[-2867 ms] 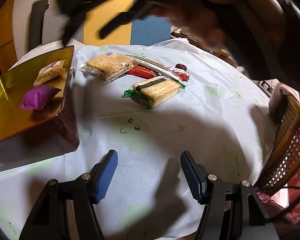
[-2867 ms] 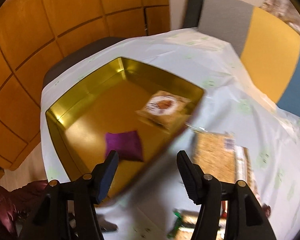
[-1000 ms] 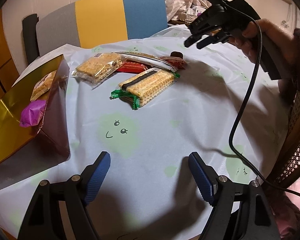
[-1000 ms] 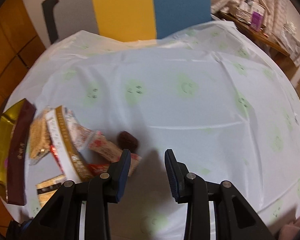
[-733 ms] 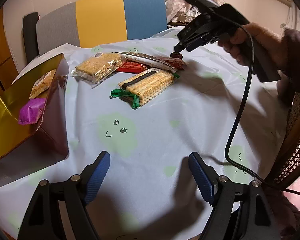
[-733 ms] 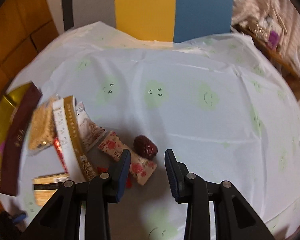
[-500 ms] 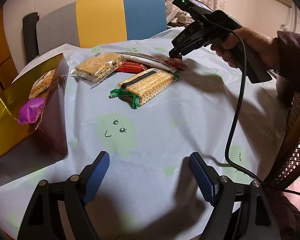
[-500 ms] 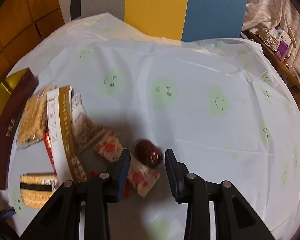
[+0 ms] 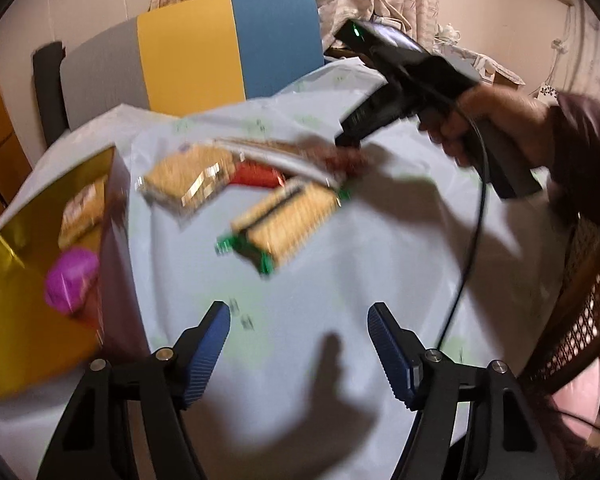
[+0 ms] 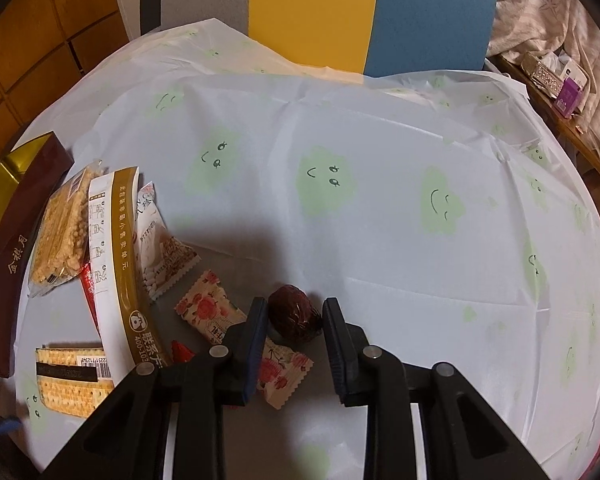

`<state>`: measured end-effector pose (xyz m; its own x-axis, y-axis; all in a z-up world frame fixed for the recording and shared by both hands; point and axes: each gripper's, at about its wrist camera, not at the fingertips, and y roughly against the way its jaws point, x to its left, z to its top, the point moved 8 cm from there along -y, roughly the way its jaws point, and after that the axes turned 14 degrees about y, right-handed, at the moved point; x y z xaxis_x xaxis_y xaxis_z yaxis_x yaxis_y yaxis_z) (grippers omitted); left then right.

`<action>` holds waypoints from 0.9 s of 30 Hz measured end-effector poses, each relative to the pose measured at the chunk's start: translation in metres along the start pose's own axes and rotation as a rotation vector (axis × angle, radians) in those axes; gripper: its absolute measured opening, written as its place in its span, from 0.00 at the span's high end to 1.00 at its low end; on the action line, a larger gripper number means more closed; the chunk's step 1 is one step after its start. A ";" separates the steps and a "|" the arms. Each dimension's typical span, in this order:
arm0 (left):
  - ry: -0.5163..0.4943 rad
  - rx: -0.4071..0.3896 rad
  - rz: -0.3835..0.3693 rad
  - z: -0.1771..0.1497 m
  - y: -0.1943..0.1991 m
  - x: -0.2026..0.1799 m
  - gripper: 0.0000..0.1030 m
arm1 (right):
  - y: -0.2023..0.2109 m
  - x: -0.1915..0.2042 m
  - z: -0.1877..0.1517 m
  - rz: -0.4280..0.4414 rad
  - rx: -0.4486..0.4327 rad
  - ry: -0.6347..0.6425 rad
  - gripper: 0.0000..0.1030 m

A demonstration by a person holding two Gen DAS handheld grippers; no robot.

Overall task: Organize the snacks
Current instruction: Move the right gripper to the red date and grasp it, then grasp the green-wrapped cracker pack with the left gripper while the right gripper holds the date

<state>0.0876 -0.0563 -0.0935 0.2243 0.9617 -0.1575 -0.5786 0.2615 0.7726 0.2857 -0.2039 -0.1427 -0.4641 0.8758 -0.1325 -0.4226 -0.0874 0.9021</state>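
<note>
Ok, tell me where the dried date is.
In the right wrist view the dried date lies low and centre on the tablecloth, between the closing right gripper's fingers, beside the flowered candy wrapper.

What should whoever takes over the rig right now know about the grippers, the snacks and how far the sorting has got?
Right gripper: jaws closing around the dried red date on the tablecloth; the pads look at or near contact, the date not lifted.
Left gripper: jaws closing on nothing, above bare cloth.
Done: the purple packet and one cracker packet lie in the gold box.
Left: the date, floral candy, white-and-gold sachet, red packet and two cracker packs remain on the cloth beside the box.
</note>
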 end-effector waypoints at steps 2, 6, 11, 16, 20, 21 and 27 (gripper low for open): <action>-0.024 0.018 -0.005 0.013 -0.005 -0.003 0.30 | 0.000 0.000 -0.001 0.004 0.008 -0.002 0.72; -0.139 0.041 0.020 0.036 -0.023 -0.011 0.30 | -0.013 -0.006 -0.011 0.004 0.086 -0.033 0.72; -0.234 0.088 0.041 0.047 -0.050 -0.017 0.30 | -0.010 -0.002 -0.008 0.000 0.065 -0.005 0.79; -0.224 0.141 0.021 0.055 -0.075 -0.011 0.30 | -0.011 -0.003 -0.010 0.004 0.073 -0.007 0.79; -0.223 0.187 0.019 0.053 -0.093 -0.010 0.31 | -0.010 -0.004 -0.009 0.009 0.073 -0.017 0.78; -0.213 0.192 0.007 0.052 -0.097 -0.010 0.39 | -0.010 -0.005 -0.009 0.012 0.073 -0.026 0.77; -0.149 0.136 0.009 0.044 -0.089 -0.009 0.46 | -0.012 -0.016 -0.008 0.010 0.068 -0.057 0.77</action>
<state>0.1715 -0.0916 -0.1337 0.3392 0.9385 -0.0650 -0.4725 0.2297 0.8509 0.2921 -0.2210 -0.1548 -0.4220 0.9009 -0.1015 -0.3631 -0.0654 0.9295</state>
